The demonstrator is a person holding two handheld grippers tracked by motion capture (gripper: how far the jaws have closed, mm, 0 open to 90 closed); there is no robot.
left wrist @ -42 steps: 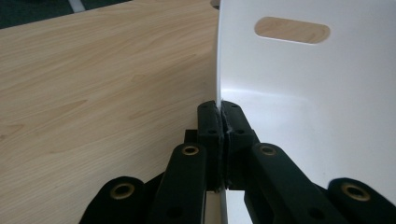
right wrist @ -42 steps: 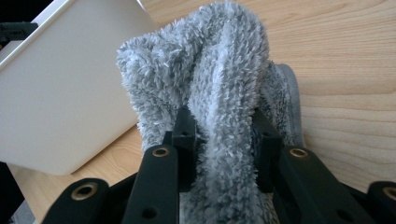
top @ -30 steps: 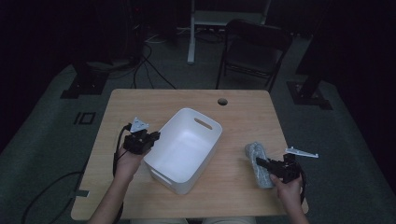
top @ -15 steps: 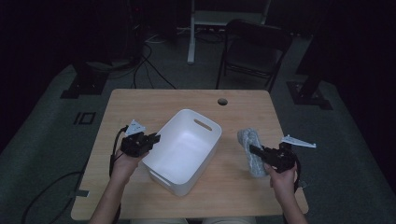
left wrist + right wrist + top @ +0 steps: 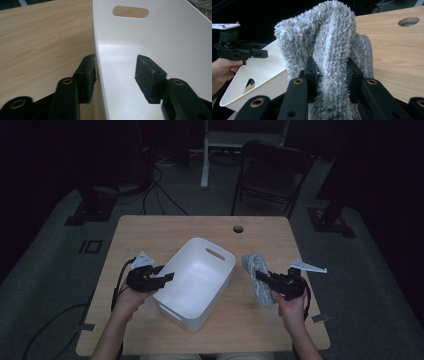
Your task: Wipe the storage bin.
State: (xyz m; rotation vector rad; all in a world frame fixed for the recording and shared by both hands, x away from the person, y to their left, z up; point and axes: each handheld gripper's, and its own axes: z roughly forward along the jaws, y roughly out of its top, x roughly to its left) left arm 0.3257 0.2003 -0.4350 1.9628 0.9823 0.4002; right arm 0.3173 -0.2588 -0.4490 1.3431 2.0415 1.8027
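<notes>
Right gripper view: the grey fleecy cloth (image 5: 329, 47) is seen clamped between the two black jaws of the right gripper (image 5: 331, 75), its pile bulging above and hanging below the pads. From this angle the cloth is shown bunched and raised off the table (image 5: 394, 55), a detail that is not resolved from above. Behind it, the white bin (image 5: 262, 77) is seen with a slot handle in its near wall, and the left gripper (image 5: 239, 51) is seen at the bin's far rim, carried by a hand (image 5: 223, 68).

High view: the layout is given. The cloth (image 5: 256, 277) is placed just right of the bin (image 5: 197, 282), near the table's right half; bin and cloth are not seen to touch. The right gripper (image 5: 272, 281) is shown reaching into the cloth from the right, and the left gripper (image 5: 162, 279) at the bin's left wall. A round hole (image 5: 238, 228) is seen in the tabletop (image 5: 150, 230), and a chair (image 5: 272, 175) beyond the far edge.

Left gripper view: the bin's wall (image 5: 100, 65) is shown standing between the jaws, which have just been opening. The outer pad (image 5: 86, 75) lies against or just beside the wall; the inner pad (image 5: 148, 77) stands clear of it, inside the bin. The far slot handle (image 5: 130, 11) is seen above.
</notes>
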